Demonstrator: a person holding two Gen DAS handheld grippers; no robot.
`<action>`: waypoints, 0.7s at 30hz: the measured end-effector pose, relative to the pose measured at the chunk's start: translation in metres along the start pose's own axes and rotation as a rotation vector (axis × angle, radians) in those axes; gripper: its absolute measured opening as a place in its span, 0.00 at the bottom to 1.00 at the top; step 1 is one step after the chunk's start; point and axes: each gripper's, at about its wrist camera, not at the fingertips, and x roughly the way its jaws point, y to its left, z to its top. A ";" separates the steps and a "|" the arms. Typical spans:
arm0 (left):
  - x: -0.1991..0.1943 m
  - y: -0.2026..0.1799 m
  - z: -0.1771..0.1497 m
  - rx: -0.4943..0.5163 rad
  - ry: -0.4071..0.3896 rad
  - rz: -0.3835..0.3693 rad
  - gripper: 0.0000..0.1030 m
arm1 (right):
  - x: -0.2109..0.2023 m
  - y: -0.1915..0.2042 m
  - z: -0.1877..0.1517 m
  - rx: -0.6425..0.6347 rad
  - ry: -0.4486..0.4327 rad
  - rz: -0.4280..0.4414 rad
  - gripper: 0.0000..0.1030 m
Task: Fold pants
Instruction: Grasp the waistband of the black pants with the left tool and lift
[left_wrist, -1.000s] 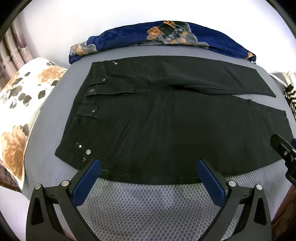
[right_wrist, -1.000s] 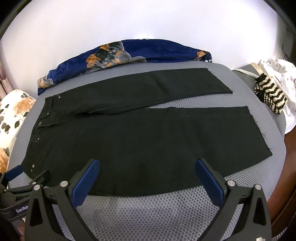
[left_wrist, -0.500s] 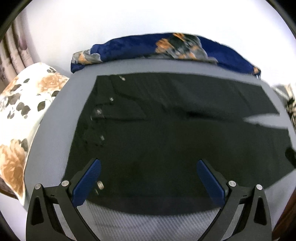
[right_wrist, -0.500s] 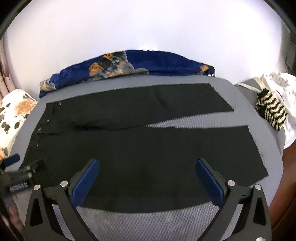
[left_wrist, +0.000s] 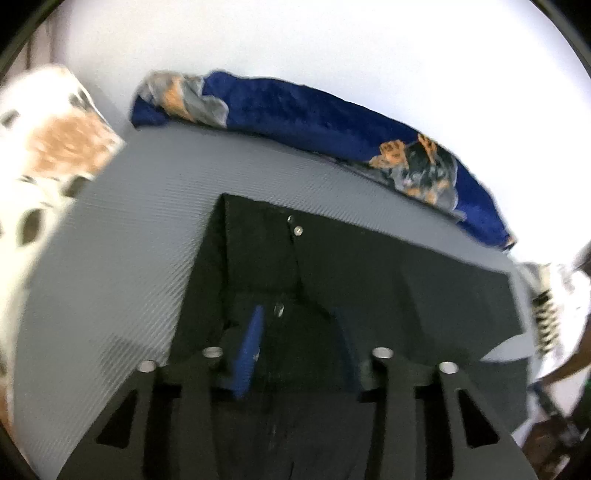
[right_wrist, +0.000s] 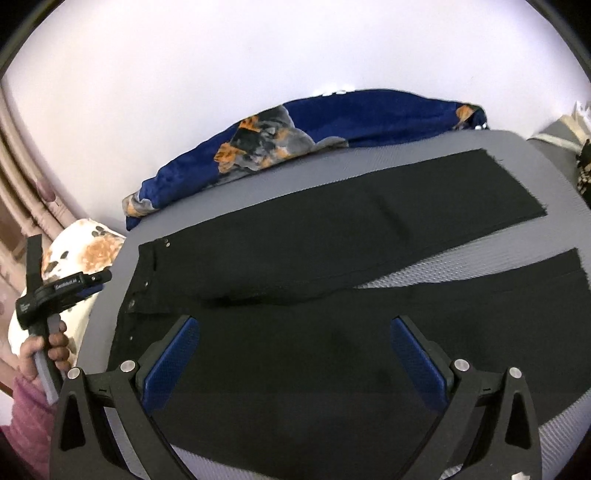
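**Trainee:** Where do the black pants lie?

**Instructor:** Flat on the grey bed. The waistband is at the left and the hems are at the right. The far leg and near leg meet at the crotch and spread apart toward the hems. A blue blanket lies along the wall behind the pants. A floral pillow sits just beyond the waistband.

**Trainee:** What is the gripper status?

**Instructor:** The right hand-held gripper hovers over the near leg. Its jaws are spread wide and it holds nothing. The left hand-held gripper is at the waistband end with its jaws partly narrowed. Black fabric fills the gap in its blurred view, so I cannot tell whether it has the cloth.

**Trainee:** Which step is this, and how should it be done?

**Instructor:** It is probably the first lengthwise fold, near leg onto far leg.
1. Take the near waistband corner with the left gripper. Pinch both layers.
2. Take the near leg's outer edge toward the hem with the right gripper.
3. Lift both ends together and keep the edge taut.
4. Lay it down seam on seam, with the hems matched.

If the two ends are lifted unevenly, the leg is likely to twist.
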 end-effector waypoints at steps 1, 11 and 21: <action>0.009 0.009 0.008 -0.019 0.013 -0.038 0.34 | 0.005 0.001 0.002 0.001 0.006 0.001 1.00; 0.074 0.073 0.052 -0.215 0.103 -0.217 0.33 | 0.057 0.007 0.031 0.042 0.080 0.017 1.00; 0.094 0.102 0.075 -0.274 0.101 -0.240 0.33 | 0.094 0.013 0.042 0.038 0.130 0.003 1.00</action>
